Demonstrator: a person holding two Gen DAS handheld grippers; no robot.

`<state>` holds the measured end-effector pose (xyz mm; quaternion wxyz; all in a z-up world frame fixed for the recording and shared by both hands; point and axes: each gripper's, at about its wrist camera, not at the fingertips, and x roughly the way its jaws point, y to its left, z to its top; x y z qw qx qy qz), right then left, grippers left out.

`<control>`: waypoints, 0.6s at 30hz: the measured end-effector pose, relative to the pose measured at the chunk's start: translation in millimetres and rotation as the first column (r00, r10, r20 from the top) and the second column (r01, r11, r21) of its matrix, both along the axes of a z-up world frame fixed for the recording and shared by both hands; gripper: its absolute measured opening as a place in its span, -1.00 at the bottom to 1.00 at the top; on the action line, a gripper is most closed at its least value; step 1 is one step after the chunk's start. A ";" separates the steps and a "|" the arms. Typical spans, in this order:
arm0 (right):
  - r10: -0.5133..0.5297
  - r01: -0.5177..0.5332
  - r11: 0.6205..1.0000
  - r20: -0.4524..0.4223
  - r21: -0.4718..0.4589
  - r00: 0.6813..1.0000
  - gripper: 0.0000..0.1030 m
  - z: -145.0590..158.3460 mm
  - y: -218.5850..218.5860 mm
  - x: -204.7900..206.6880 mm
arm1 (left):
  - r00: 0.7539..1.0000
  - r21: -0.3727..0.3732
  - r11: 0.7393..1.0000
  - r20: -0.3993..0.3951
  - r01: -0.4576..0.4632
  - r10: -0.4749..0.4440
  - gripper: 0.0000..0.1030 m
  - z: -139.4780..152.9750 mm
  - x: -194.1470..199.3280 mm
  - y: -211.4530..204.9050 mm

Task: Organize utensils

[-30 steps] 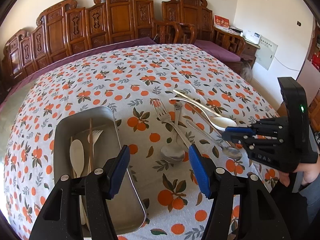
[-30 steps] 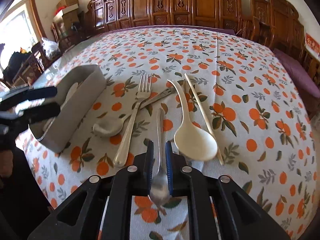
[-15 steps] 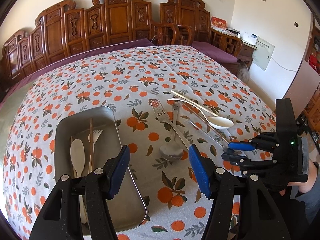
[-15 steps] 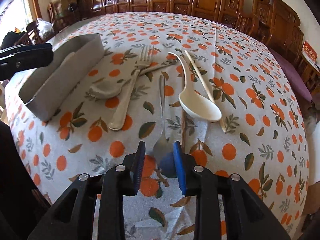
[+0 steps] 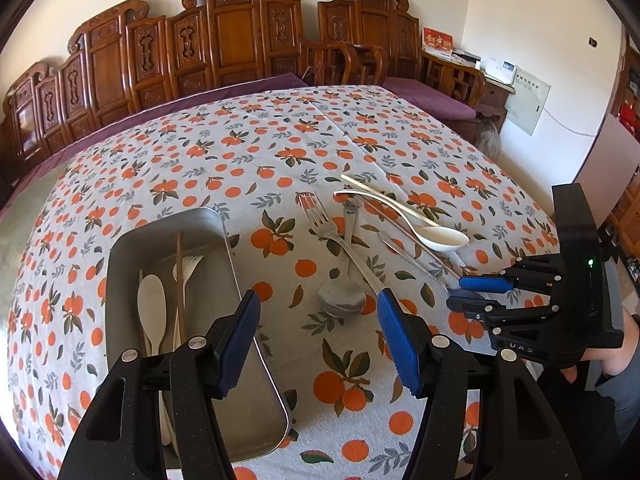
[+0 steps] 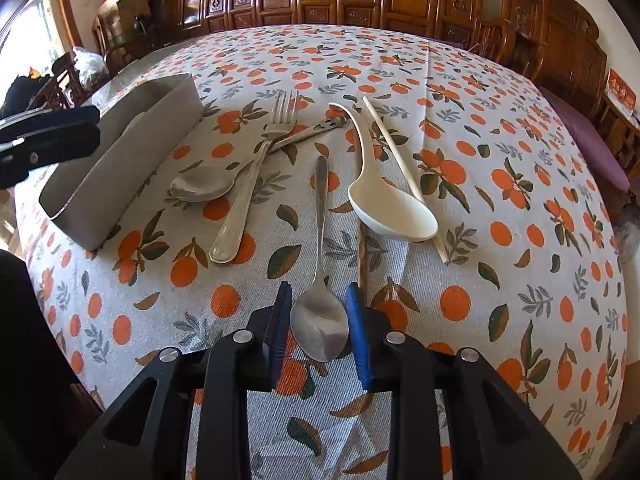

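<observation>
Right gripper has just been opening; its jaws now straddle the spoon bowl without clamping, so pickup remains pending. Left gripper hangs open, empty.

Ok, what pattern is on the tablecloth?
Oranges with green leaves on a pale tablecloth, clearest in the right wrist view.

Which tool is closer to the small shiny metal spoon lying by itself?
Right. The right tool has the small shiny metal spoon's bowl between its open pads, not clamped. The left tool hangs farther away, beside the grey metal tray.
</observation>
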<state>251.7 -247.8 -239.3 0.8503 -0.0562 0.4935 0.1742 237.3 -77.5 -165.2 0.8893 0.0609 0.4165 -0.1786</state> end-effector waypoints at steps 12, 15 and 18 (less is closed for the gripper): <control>0.045 -0.041 0.996 0.045 -0.076 0.998 -0.34 2.3 11.0 -8.8 | 1.000 0.010 1.000 -0.004 0.005 -0.005 0.13 -3.3 0.2 -4.3; 0.058 -0.051 0.996 0.082 -0.078 0.995 -0.29 10.6 13.8 -16.1 | 1.000 0.004 1.000 -0.003 0.006 -0.006 0.13 -2.5 -0.3 -4.0; 0.067 -0.061 0.995 0.080 -0.074 0.995 -0.29 11.5 15.0 -22.7 | 1.000 0.001 1.000 -0.001 0.012 -0.012 0.13 -1.2 -1.5 -4.1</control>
